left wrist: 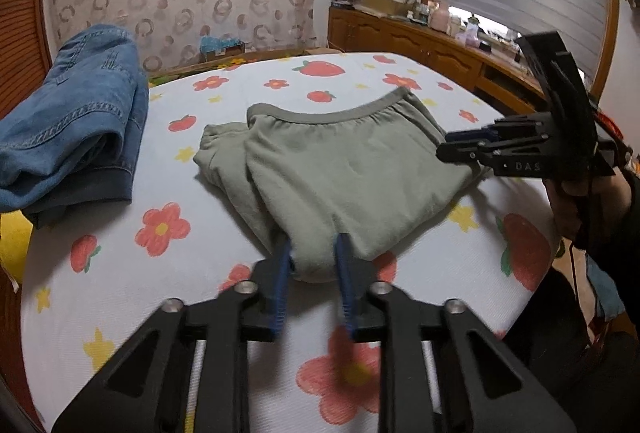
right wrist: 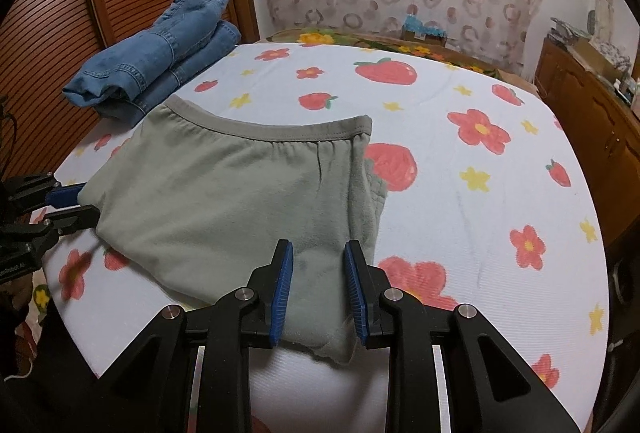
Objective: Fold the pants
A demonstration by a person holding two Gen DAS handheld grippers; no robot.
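- Sage-green pants (left wrist: 344, 169), folded into a compact stack with the darker waistband (right wrist: 276, 127) on top, are laid near the middle of a bed sheet (left wrist: 120, 293) printed with red flowers and strawberries.
- In the left wrist view, the left gripper (left wrist: 314, 269) is seen at 6 o'clock of the pants; its blue pads (left wrist: 280, 273) are set at either side of the near corner of the fabric, close together, though a firm clamp cannot be confirmed through the blur.
- In the right wrist view, the right gripper (right wrist: 318, 289) is placed at 6 o'clock; its jaws are held apart, with a corner of the pants between the pads but not pinched.
- Folded blue jeans (right wrist: 160, 53) are stacked at 10 o'clock, just beside the pants.
- A wooden cabinet (left wrist: 420, 41) is seen at 2 o'clock.
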